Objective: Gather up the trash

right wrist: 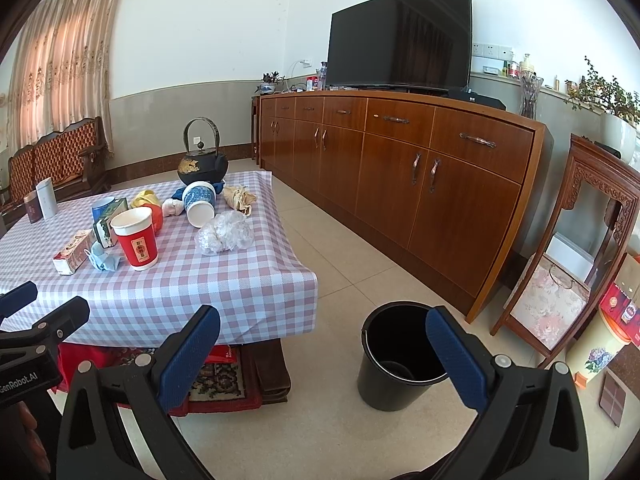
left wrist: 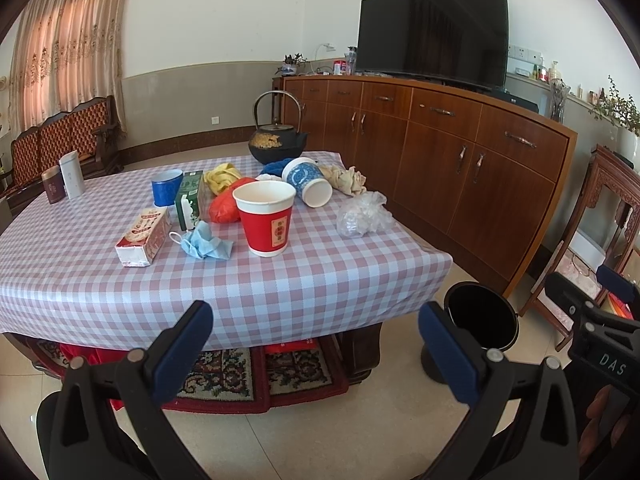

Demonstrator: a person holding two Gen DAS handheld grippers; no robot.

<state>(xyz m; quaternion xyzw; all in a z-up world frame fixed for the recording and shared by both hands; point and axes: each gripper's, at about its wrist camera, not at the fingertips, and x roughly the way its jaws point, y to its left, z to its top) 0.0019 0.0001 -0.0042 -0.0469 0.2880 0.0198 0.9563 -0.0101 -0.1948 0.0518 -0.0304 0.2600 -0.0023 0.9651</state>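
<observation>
A low table with a checked cloth holds trash: an upright red paper cup, a tipped blue-patterned cup, a crumpled clear plastic bag, a blue face mask, a red bag, crumpled beige paper and small cartons. A black bin stands on the floor right of the table. My left gripper is open and empty before the table's front edge. My right gripper is open and empty, near the bin.
A black iron kettle, a blue mug and two tins also stand on the table. A long wooden sideboard with a TV runs along the right. A carved wooden stand is at far right.
</observation>
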